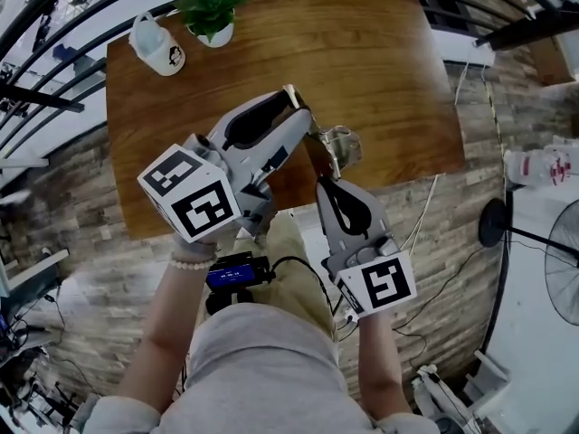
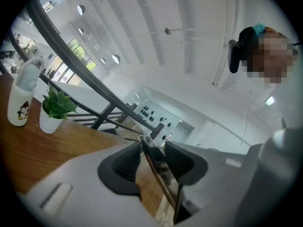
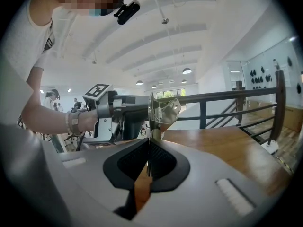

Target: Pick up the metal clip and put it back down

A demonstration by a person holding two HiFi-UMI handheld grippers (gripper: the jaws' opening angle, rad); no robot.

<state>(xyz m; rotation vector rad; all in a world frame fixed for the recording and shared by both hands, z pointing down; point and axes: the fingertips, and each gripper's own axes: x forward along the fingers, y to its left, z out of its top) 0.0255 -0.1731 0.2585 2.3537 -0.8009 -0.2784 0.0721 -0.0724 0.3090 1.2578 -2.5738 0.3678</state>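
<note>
The metal clip (image 1: 342, 146) is a shiny sprung clip held in the air over the near edge of the wooden table (image 1: 380, 70). Both grippers hold it. My left gripper (image 1: 303, 127) comes in from the left and is shut on one thin flat arm of the clip (image 2: 161, 171). My right gripper (image 1: 324, 182) reaches up from below, shut on the clip's other flat arm. In the right gripper view the clip's spring and folded head (image 3: 163, 110) stick up above the jaws, with the left gripper (image 3: 128, 112) just behind.
A white mug with a penguin print (image 1: 161, 48) and a small potted plant (image 1: 213, 12) stand at the table's far left corner. A dark metal railing (image 1: 54, 25) runs behind. A floor fan (image 1: 561, 260) and cables lie on the right.
</note>
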